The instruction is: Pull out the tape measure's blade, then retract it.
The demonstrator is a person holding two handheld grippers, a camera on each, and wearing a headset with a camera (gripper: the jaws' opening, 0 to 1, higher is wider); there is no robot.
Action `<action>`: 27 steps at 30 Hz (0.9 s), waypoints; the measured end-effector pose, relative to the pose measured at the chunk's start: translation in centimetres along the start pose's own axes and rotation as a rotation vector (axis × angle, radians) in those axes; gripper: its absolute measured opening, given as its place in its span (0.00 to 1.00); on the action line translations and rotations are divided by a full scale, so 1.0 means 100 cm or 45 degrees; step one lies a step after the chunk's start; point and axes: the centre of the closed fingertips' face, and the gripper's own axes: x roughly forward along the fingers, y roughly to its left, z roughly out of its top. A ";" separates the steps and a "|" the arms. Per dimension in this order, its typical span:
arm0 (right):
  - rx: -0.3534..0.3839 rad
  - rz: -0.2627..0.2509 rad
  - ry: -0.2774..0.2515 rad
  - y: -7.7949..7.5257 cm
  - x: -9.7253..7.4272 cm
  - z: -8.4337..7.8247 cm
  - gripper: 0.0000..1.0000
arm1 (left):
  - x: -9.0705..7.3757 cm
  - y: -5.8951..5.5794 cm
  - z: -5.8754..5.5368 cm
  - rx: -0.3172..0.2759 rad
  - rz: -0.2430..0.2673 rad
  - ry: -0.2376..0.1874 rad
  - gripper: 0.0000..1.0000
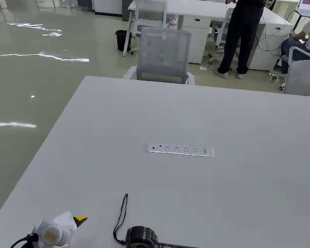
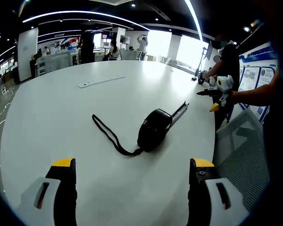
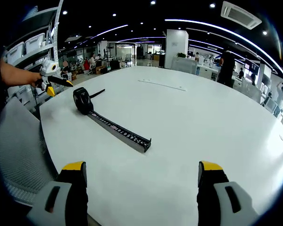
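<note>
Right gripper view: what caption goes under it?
Black tape measure on a white table, blade pulled out, right gripper open.

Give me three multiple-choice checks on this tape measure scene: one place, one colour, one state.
1. Where is the black round-cased tape measure?
A) on the white table
B) on the floor
C) on a chair

2. What colour is its cord wrist strap?
A) yellow
B) black
C) white

3. What state is its dark marked blade in?
A) fully wound in
B) drawn out, flat on the table
C) lifted in the air

Answers:
1 A: it rests on the tabletop, with the left hand-held gripper and the right hand-held gripper open and apart from it.
2 B: a black loop on the white top.
3 B: the blade stretches from the case along the table.
</note>
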 end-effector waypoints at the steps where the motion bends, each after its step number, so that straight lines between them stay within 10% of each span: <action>1: 0.002 0.001 -0.004 0.001 0.000 0.001 1.00 | -0.005 0.001 -0.001 -0.013 0.011 -0.022 0.99; 27: -0.024 0.021 0.046 0.005 -0.005 -0.018 1.00 | -0.063 0.007 -0.045 -0.124 0.168 -0.086 0.99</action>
